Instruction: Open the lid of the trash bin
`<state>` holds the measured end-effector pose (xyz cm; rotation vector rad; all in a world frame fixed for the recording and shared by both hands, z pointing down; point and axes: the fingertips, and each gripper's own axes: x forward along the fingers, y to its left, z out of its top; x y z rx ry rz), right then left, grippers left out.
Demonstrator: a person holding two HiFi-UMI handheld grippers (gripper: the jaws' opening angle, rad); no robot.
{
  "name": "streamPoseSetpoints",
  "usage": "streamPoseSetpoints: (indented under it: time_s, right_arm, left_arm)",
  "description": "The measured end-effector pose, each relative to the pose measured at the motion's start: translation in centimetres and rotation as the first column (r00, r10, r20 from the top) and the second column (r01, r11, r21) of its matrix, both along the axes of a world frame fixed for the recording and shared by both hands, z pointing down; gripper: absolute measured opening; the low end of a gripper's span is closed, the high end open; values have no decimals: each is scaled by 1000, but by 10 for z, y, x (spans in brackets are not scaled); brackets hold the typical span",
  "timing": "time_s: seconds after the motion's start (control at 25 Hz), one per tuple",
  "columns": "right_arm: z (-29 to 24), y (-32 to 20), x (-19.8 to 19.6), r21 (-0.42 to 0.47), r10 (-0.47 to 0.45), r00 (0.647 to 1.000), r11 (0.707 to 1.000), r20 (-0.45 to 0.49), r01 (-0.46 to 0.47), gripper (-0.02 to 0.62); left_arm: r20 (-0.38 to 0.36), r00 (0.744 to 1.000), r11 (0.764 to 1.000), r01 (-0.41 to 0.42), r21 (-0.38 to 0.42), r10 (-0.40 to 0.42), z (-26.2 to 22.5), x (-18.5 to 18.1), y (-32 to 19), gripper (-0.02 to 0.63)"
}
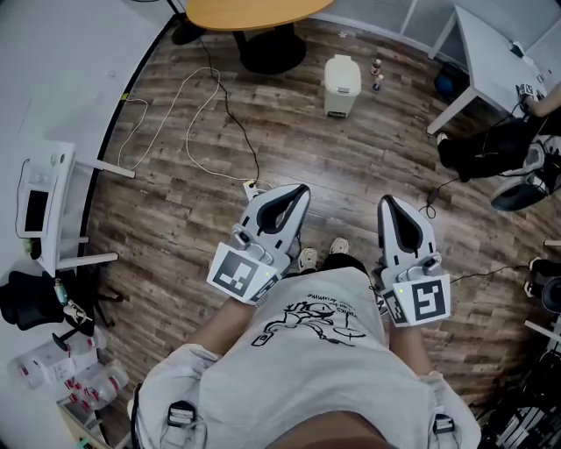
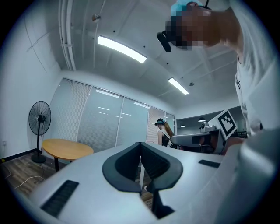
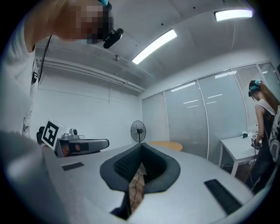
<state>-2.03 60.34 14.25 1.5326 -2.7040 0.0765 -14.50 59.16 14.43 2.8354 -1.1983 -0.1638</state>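
The trash bin point(image 1: 342, 85) is a small cream bin with its lid down, standing on the wood floor far ahead of me. My left gripper point(image 1: 301, 190) and right gripper point(image 1: 387, 203) are held close to my body, well short of the bin, both pointing forward. Each is shut, jaw tips together, with nothing between them. In the left gripper view the left gripper point(image 2: 140, 144) points up across the room; in the right gripper view the right gripper point(image 3: 141, 147) does the same. Neither gripper view shows the bin.
A round wooden table point(image 1: 254, 12) stands beyond the bin, two small bottles point(image 1: 378, 76) to its right. Cables point(image 1: 203, 114) trail over the floor at the left. A white desk point(image 1: 501, 54) and a person point(image 1: 504, 145) are at the right, a white stand point(image 1: 54, 206) at the left.
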Motion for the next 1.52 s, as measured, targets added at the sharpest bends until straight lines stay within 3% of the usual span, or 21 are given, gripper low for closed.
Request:
streamPoseSetpoints:
  time_s: [0.6,1.52]
  right_arm:
    - [8,-58,8,-11,-17,1000,1000,-15,17,6]
    - [1,-213,111,-7,-43,999,999,-23,43,6]
  left_arm:
    - [-3,1000,1000,4,-17,-4,9,13,-55,20]
    - [21,999,999,36,-8,-36,-2,111,-208,20]
